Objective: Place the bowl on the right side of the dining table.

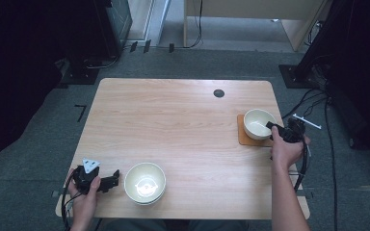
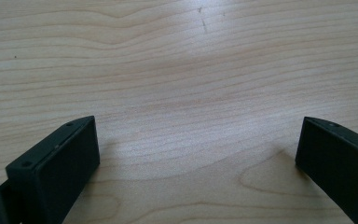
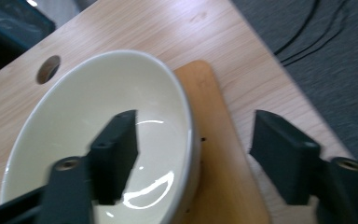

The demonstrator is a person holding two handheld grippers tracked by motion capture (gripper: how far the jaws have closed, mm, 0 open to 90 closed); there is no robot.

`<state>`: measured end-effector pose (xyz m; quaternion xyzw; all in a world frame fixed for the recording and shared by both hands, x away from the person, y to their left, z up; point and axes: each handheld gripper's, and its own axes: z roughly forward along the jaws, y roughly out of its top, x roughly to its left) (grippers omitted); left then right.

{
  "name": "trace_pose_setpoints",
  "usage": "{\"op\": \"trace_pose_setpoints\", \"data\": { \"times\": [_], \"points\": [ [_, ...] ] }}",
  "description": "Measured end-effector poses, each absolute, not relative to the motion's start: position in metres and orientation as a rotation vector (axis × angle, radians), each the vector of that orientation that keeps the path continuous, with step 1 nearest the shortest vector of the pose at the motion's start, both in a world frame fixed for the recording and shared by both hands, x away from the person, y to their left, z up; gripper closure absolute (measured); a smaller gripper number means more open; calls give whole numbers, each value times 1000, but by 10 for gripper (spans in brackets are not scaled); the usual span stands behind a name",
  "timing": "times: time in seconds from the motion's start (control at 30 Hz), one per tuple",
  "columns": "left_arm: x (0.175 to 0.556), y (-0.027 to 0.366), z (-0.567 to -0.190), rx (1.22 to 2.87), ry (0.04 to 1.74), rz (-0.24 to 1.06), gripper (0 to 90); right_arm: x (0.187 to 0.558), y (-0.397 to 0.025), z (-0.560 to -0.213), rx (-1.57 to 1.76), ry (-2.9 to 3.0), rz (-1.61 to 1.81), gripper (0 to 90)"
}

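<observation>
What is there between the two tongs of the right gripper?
The near rim of the small bowl on the wooden coaster: in the right gripper view, one tong is inside the bowl and one outside, not yet closed.

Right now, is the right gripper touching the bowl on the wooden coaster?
Apart. The right gripper view shows the right gripper open, its jaws straddling the rim of the bowl, with clear gaps on both sides.
</observation>
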<state>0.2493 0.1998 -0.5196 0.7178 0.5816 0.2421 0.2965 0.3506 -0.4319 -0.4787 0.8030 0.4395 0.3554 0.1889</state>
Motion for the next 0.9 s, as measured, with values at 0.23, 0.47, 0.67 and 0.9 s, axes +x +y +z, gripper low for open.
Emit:
{"op": "trace_pose_setpoints", "data": {
  "times": [0.23,0.47,0.67,0.9],
  "points": [
    [249,200,-520,1909,1546,644,0,341,-427,-475,2134,1285,1025,244],
    [249,200,-520,1910,1546,643,0,330,-420,-474,2036,1285,1000,232],
    [249,200,-520,1910,1546,643,0,320,-417,-477,1980,1301,992,213],
    [249,200,-520,1911,1545,643,0,307,-416,-478,1935,1318,1031,212]
  ]
}}
